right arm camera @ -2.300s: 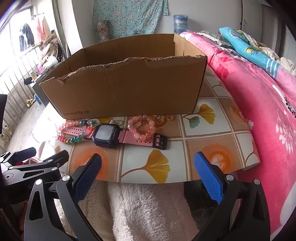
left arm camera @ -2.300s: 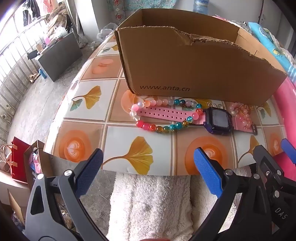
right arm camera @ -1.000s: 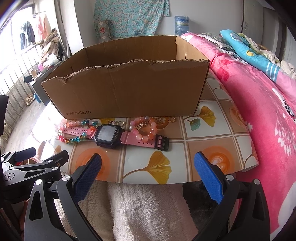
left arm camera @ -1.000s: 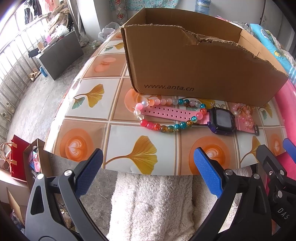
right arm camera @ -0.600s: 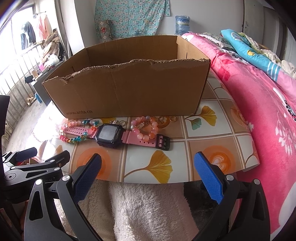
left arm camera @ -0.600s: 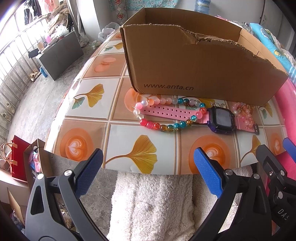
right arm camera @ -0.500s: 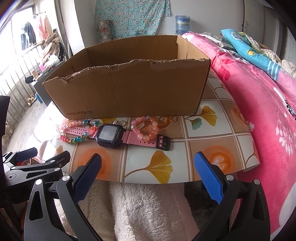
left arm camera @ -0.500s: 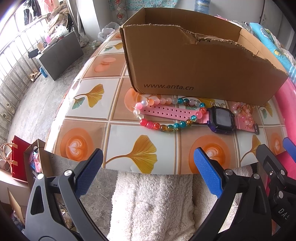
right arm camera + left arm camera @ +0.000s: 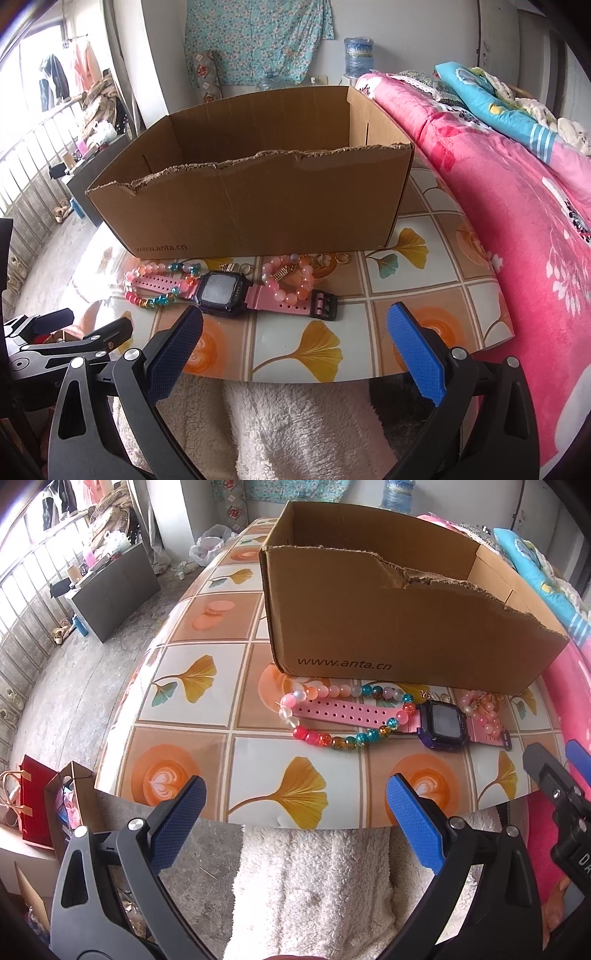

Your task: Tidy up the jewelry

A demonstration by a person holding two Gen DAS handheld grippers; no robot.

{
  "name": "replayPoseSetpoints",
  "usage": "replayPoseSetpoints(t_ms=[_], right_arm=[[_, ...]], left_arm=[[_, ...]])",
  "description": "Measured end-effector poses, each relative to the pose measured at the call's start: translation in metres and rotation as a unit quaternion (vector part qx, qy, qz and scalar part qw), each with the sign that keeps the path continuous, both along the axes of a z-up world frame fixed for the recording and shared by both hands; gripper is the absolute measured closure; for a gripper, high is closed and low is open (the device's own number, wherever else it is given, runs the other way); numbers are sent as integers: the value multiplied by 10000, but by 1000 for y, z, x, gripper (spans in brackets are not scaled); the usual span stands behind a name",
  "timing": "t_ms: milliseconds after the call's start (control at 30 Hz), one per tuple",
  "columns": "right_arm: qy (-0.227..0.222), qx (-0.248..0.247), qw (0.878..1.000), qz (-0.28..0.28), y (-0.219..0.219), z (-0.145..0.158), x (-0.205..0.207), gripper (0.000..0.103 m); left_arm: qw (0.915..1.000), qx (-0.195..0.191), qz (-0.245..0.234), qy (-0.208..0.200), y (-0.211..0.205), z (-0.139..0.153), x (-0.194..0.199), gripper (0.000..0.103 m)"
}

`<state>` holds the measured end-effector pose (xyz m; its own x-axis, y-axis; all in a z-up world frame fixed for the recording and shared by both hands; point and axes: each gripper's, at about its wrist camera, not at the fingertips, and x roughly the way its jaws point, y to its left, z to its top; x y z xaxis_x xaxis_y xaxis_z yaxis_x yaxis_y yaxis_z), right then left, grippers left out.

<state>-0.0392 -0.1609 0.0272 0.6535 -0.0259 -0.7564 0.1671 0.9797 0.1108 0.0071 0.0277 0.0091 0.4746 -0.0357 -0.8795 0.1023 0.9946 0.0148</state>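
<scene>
A pink-strapped watch (image 9: 439, 725) (image 9: 221, 291) with a dark purple face lies on the tiled table (image 9: 184, 734) (image 9: 406, 288), just in front of an open cardboard box (image 9: 388, 620) (image 9: 258, 206). A multicoloured bead bracelet (image 9: 332, 740) (image 9: 159, 299) loops over its left strap. A pink bead bracelet (image 9: 487, 720) (image 9: 291, 284) rests on its right strap, with small gold pieces (image 9: 332, 258) behind it. My left gripper (image 9: 295, 808) and right gripper (image 9: 295, 336) both hover open at the table's near edge, holding nothing.
A pink floral bedcover (image 9: 517, 192) runs along the table's right side. White fleece (image 9: 314, 878) (image 9: 295, 424) lies below the near edge. Red bags (image 9: 33, 805) stand on the floor at left, with a dark cabinet (image 9: 114, 587) further back.
Both grippers have edged slightly closer to the table and jewelry, so the watch and box sit a little nearer in view. Both stay open.
</scene>
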Motion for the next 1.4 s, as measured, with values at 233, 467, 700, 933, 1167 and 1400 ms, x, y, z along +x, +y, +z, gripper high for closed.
replayPoseSetpoints(t_ms=[233, 467, 700, 933, 1167, 1400], right_arm=[[-350, 370, 9984, 243, 0, 11, 7, 6], [-270, 726, 9919, 1009, 24, 3, 27, 34], [103, 977, 9828, 1562, 45, -10, 63, 62], [469, 851, 9789, 1797, 60, -25, 84, 72], [754, 621, 9781, 1836, 65, -38, 101, 76], [961, 343, 9745, 1999, 73, -47, 114, 82]], left_arm=[[9988, -67, -291, -396, 19, 3, 0, 8], [9884, -1120, -762, -682, 38, -2, 2, 8], [9873, -1229, -799, -620, 42, -10, 27, 8], [9883, -929, -991, -690, 34, -16, 45, 33], [9911, -507, -1141, -457, 25, -30, 61, 67], [9909, -365, -1211, -465, 19, -27, 59, 67]])
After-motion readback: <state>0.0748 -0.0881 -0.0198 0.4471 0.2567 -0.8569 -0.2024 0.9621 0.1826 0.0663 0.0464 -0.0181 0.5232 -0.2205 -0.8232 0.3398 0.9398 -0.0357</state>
